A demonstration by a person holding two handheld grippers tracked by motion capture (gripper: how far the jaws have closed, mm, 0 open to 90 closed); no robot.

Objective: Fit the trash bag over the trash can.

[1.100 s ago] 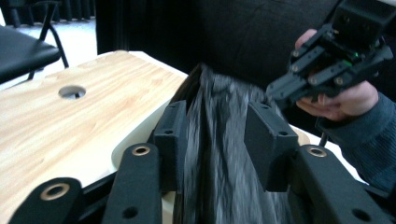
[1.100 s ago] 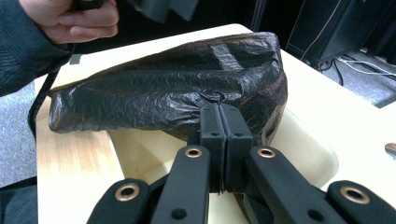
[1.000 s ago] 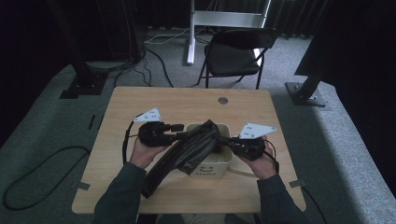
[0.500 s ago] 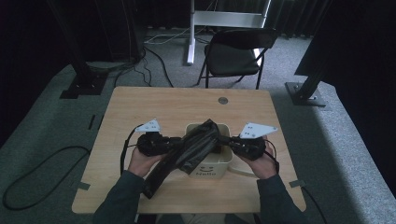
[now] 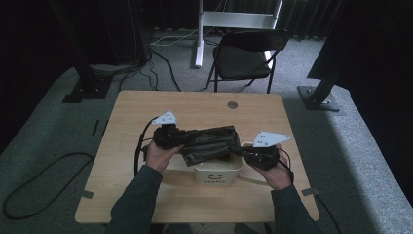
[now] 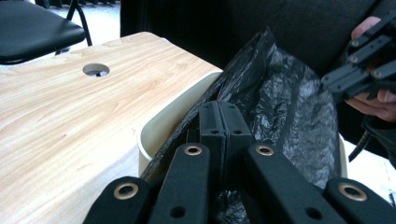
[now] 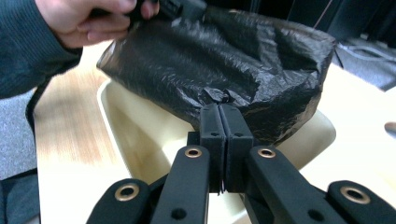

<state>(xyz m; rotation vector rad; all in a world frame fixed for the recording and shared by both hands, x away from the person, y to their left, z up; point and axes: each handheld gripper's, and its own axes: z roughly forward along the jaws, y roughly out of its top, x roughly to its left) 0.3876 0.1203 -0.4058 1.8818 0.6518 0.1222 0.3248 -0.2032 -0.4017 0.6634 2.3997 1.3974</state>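
Wooden tabletop [image 5: 146, 195] is what I have nearest me, pale and mostly bare, with my sleeves coming in over its near edge. Just beyond them sits a cream bin [image 5: 217, 174] with a smiley mark on its near wall, and the black bin bag [image 5: 209, 144] is stretched across above its mouth, held between my two tools.

On my left gripper [image 5: 182, 139] the jaws have just been closing, and in the left gripper view the pads are pressed flat together with a fold of the bag's edge pinched between them. My right gripper [image 5: 242, 152] is likewise clamped tight: in the right gripper view its pads meet on a puckered bit of plastic at the bag's lower edge, with the bin's open mouth directly underneath.

As I judge it, the job is lining the bin, and it is at an early to middle stage. Both ends of the bag are gripped and it hangs over the bin, which is done. What is left is the real work: the bag is bunched and looks closed up, so its mouth has yet to be spread, pushed down inside and folded over the rim [image 6: 161, 123]. I cannot tell whether I hold one layer or both.

Further off, the table has a round cable hole [image 5: 233, 105] near its far edge, then a black folding chair [image 5: 243, 58] on grey carpet, loose cables and dark stands.
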